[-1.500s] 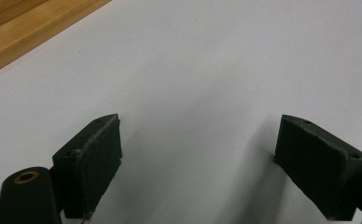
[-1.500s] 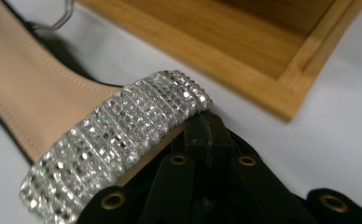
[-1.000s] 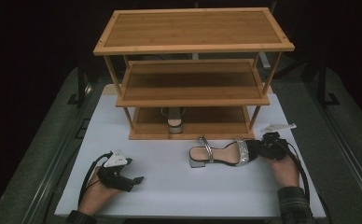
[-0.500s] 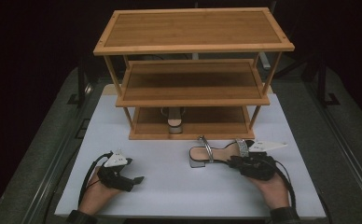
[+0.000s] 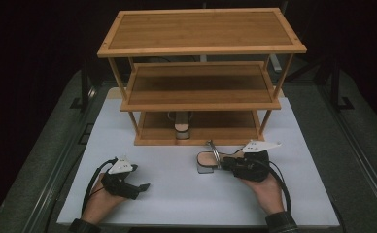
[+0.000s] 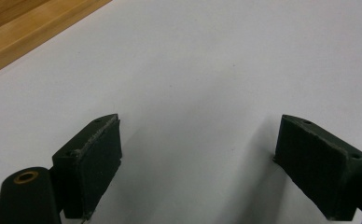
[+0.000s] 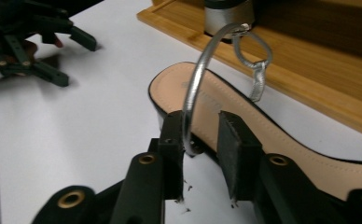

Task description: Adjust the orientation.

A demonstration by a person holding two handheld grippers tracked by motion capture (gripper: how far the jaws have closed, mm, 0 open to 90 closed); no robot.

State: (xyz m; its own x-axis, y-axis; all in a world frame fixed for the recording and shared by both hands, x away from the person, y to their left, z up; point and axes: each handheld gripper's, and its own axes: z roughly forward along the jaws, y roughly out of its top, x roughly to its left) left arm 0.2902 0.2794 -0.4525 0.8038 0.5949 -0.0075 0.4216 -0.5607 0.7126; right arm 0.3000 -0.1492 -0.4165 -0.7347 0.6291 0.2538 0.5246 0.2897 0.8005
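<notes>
A tan sandal (image 5: 208, 159) with a silver ankle strap (image 7: 193, 93) lies on the white table in front of the wooden rack (image 5: 201, 30), block heel to the left. My right gripper (image 5: 224, 164) reaches over it from the right. In the right gripper view the right gripper (image 7: 200, 135) straddles the strap, which rests against the left pad. The other pad stands clear of it, and the jaws have just been opening. My left gripper (image 5: 142, 177) rests open on the table at the front left, and the left gripper view has nothing between its pads (image 6: 100, 158).
A second sandal (image 5: 180, 127) stands on the rack's bottom shelf, heel toward me. The two upper shelves are bare. The white table top (image 5: 177, 208) ends at dark metal rails left and right. The left gripper (image 7: 39, 37) lies beyond the sandal in the right gripper view.
My right hand has slid left along the sandal from its toe end to the ankle strap. The sandal has stayed about where it was. The left hand has not moved.
</notes>
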